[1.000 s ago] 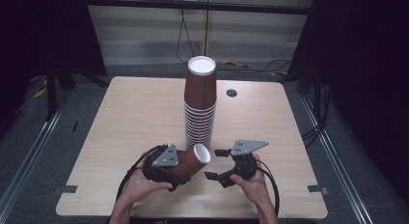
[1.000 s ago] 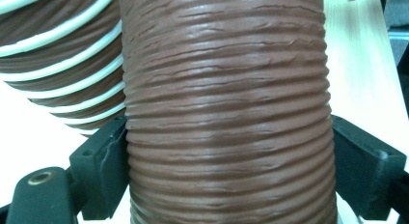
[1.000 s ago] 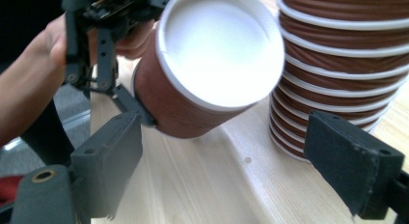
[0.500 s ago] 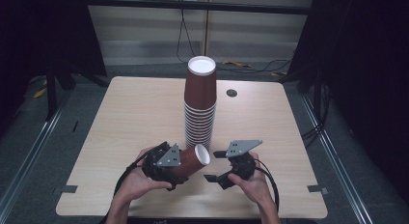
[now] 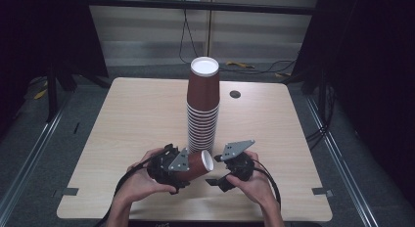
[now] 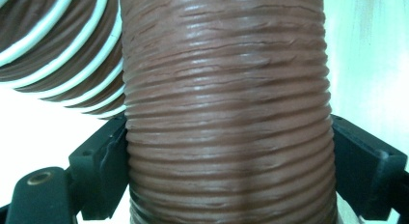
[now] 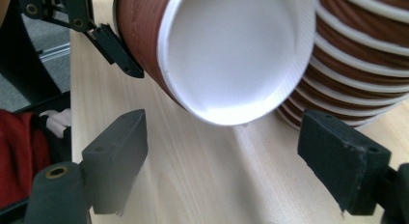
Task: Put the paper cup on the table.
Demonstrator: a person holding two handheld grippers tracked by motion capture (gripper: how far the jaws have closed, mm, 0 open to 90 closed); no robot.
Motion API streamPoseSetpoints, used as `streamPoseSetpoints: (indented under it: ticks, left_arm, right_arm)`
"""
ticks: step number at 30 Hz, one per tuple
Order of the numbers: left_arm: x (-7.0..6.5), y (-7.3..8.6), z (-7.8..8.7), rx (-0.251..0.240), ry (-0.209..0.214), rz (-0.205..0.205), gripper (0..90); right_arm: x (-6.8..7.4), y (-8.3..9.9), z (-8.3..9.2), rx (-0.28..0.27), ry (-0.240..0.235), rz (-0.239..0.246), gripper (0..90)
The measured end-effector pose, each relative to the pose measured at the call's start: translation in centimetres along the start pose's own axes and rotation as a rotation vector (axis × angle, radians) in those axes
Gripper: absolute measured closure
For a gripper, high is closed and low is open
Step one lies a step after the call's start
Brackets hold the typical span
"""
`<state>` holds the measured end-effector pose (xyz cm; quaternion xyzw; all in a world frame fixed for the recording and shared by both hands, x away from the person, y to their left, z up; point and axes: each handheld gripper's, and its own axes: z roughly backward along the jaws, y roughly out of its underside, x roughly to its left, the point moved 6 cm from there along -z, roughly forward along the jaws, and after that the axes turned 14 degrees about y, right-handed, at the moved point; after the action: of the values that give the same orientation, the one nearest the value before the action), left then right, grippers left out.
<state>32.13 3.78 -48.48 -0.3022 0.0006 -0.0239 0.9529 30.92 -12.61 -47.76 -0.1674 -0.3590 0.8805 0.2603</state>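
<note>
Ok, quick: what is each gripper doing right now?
Left gripper: shut on the brown paper cup, held on its side.
Right gripper: open, empty, facing the cup's mouth.

Single cup lying before cup stack, between claws, on table.
</note>
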Motion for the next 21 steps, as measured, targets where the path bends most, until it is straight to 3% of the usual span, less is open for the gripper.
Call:
streamPoseSetpoints:
  ticks: [10, 12, 13, 14, 16, 18, 21]
  left_arm:
    - [-0.5, -0.2, -0.4, 0.068, -0.01, -0.01, 13.1]
    - [-0.7, -0.2, -0.6, 0.089, 0.002, -0.024, 13.1]
    - [-0.4, -0.1, -0.2, 0.163, 0.012, -0.085, 13.1]
    - [-0.6, -0.2, -0.6, 0.12, 0.01, -0.049, 13.1]
    - [-0.9, -0.4, -1.1, 0.082, 0.011, -0.021, 13.1]
    - [-0.8, -0.3, -1.0, 0.131, 0.027, -0.057, 13.1]
    - [-0.9, -0.4, -1.3, 0.113, 0.027, -0.038, 13.1]
  right_arm:
    - [0.0, 0.2, -0.4, 0.05, -0.024, 0.055, 20.5]
    - [0.1, 0.2, -0.6, 0.054, -0.028, 0.058, 20.5]
    - [0.1, 0.2, -0.6, 0.06, -0.03, 0.064, 20.5]
    - [0.2, 0.2, -0.6, 0.074, -0.033, 0.065, 20.5]
    - [0.2, 0.1, -0.8, 0.091, -0.032, 0.082, 20.6]
    - [0.3, 0.0, -1.0, 0.096, -0.037, 0.092, 20.9]
    - [0.3, -0.1, -1.1, 0.108, -0.047, 0.097, 21.1]
